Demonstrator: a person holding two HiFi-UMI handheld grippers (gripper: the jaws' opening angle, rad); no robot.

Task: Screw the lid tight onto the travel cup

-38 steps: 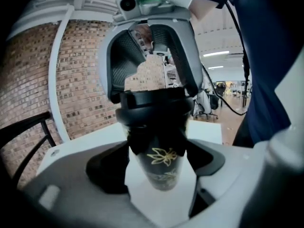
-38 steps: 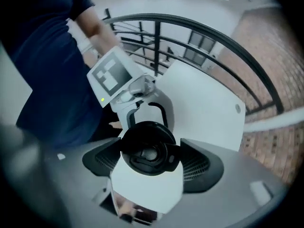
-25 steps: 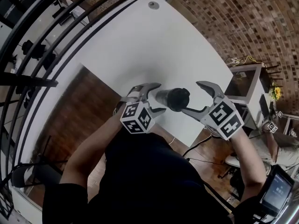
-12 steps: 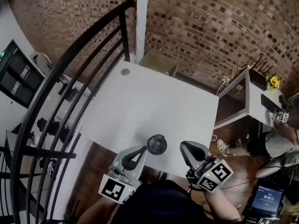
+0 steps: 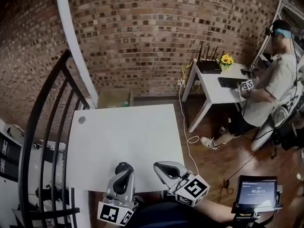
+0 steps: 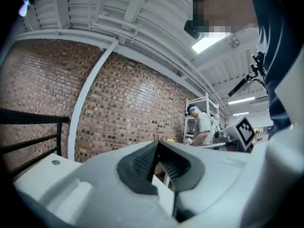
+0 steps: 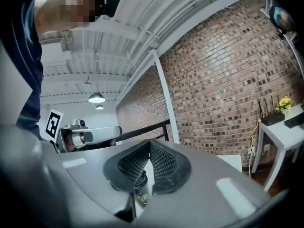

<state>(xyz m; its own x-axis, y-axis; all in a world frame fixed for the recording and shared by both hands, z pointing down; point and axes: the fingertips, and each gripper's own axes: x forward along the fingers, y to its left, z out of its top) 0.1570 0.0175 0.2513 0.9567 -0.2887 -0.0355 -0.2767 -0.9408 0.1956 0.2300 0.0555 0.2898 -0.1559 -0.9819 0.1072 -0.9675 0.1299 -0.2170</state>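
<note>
Shut, both pairs. Along the left gripper [image 6: 158,144], ribbed pads [image 6: 140,163] closed tip to tip, nothing gripped between, only a slit of background below the tips. Same on the right gripper [image 7: 149,144]: pads [image 7: 164,163] together at the tips, nothing clamped. Through the gap low in that frame, a small dark rounded shape, possibly the cup, though too little of it shows to be sure.

Outward now, to the head view. Low in the frame, the left gripper [image 5: 122,179] at lower centre-left and the right gripper [image 5: 160,166] just to its right, both pointing up the picture. Directly above the left tip, the travel cup [image 5: 124,169] — dark, upright, standing on the white table [image 5: 128,127] close to its lower edge. Touching that tip or merely beside it: cannot tell. Clear of the right tip.

As for progress, looks finished or very nearly so. Lid [image 5: 123,165] seemingly seated on the cup, no loose lid lying anywhere on the table, cup set down and held by neither gripper. Tightness of the thread not readable from here — at most a last checking twist left to do.
</note>
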